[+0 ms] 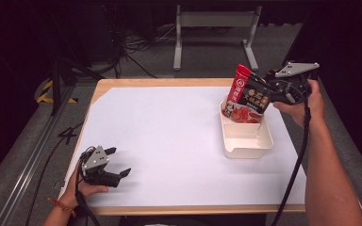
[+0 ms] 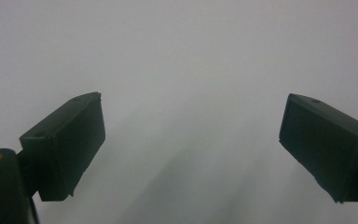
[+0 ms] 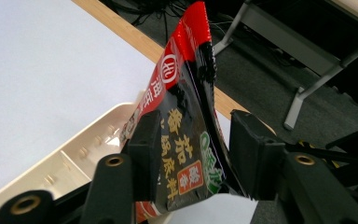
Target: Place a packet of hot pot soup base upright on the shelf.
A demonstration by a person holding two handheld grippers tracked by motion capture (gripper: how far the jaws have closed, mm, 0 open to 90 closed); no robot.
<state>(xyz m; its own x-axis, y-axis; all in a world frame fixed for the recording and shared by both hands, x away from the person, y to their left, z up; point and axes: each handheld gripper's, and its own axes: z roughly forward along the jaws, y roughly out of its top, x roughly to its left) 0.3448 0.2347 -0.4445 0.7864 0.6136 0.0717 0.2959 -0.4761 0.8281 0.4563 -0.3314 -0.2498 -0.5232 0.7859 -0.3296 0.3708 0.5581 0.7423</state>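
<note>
White sheet (image 1: 169,141) on wood table (image 1: 169,82), grey floor (image 1: 207,52).

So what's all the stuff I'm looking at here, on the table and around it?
Sauce packet: one, red and black with printed characters, standing in the tray's far end, between the right jaws.
Tray: one, cream plastic, right side of the table.
Table: one, white sheet over a wooden top.
Table frame: one, grey metal, on the floor beyond.
Cables: several, dark, on the far floor.
Left gripper: black, jaws apart, at the near left edge.
Right gripper: black, around the packet; grip unclear.
</note>
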